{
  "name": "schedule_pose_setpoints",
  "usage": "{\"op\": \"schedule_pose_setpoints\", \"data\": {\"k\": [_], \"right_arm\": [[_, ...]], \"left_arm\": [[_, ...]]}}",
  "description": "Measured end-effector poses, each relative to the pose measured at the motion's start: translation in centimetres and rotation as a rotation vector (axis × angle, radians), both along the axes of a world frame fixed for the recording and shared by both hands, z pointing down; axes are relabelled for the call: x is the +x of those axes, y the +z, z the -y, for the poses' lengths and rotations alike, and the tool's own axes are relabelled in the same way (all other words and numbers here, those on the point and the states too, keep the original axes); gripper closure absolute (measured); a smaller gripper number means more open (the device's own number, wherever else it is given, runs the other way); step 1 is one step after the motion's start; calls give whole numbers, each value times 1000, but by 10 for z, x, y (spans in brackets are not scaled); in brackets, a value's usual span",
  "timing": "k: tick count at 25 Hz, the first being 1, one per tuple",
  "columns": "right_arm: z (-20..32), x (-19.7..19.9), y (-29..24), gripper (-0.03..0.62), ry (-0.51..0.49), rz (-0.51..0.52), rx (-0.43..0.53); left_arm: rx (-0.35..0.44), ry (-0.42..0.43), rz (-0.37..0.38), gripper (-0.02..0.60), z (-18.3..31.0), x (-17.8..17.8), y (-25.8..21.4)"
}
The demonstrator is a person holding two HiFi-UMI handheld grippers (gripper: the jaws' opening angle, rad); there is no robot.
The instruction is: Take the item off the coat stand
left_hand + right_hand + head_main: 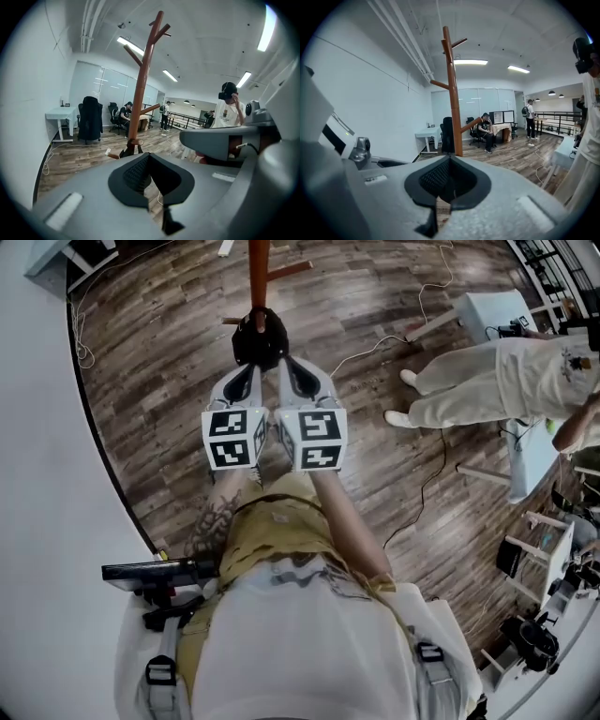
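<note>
The brown wooden coat stand (143, 84) rises straight ahead of both grippers, with bare pegs branching off its pole. It shows too in the right gripper view as the coat stand (452, 93) and at the top of the head view as the coat stand (258, 263). No hanging item shows on it in any view. My left gripper (246, 341) and right gripper (274, 341) are held side by side, tips pointing at the pole. The left gripper (149, 158) is shut with nothing between its pads. The right gripper (450, 160) is also shut and empty.
A person in pale clothes (487, 381) stands to the right beside a white desk (497, 310). Cables (427, 474) trail over the wood floor. A white wall (47, 474) curves along the left. Beyond the stand are a chair draped in dark cloth (90, 119) and seated people.
</note>
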State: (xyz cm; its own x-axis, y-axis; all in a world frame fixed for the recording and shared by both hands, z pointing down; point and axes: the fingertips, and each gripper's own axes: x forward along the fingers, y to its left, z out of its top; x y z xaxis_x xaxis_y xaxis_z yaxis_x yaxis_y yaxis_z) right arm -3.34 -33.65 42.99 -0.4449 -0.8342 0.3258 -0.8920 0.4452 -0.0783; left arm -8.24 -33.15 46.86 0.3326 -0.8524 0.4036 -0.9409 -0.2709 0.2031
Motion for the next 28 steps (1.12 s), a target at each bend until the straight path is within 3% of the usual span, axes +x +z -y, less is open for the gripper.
{"op": "schedule_pose_setpoints", "data": {"k": [6, 9, 11, 14, 18, 20, 21, 23, 28], "right_arm": [[44, 19, 36, 594, -35, 2, -60], [50, 22, 41, 594, -37, -4, -73], [48, 24, 41, 594, -36, -9, -84], [47, 30, 43, 594, -31, -12, -99], [42, 37, 37, 594, -19, -15, -103], [42, 43, 34, 594, -5, -18, -101], [42, 46, 33, 594, 3, -18, -100], [42, 52, 32, 594, 16, -16, -99], [48, 56, 31, 594, 27, -2, -89]], "left_arm": [[-107, -40, 2, 582, 47, 6, 58], [-144, -50, 15, 487, 56, 3, 75], [-158, -66, 25, 485, 58, -2, 81], [-182, -74, 31, 414, 62, -3, 90], [-208, -65, 42, 373, 68, -4, 99], [-228, -72, 58, 396, 71, -7, 103], [-236, -81, 67, 471, 71, -9, 103], [-238, -97, 82, 537, 72, -13, 102], [-218, -99, 75, 577, 65, -17, 91]]}}
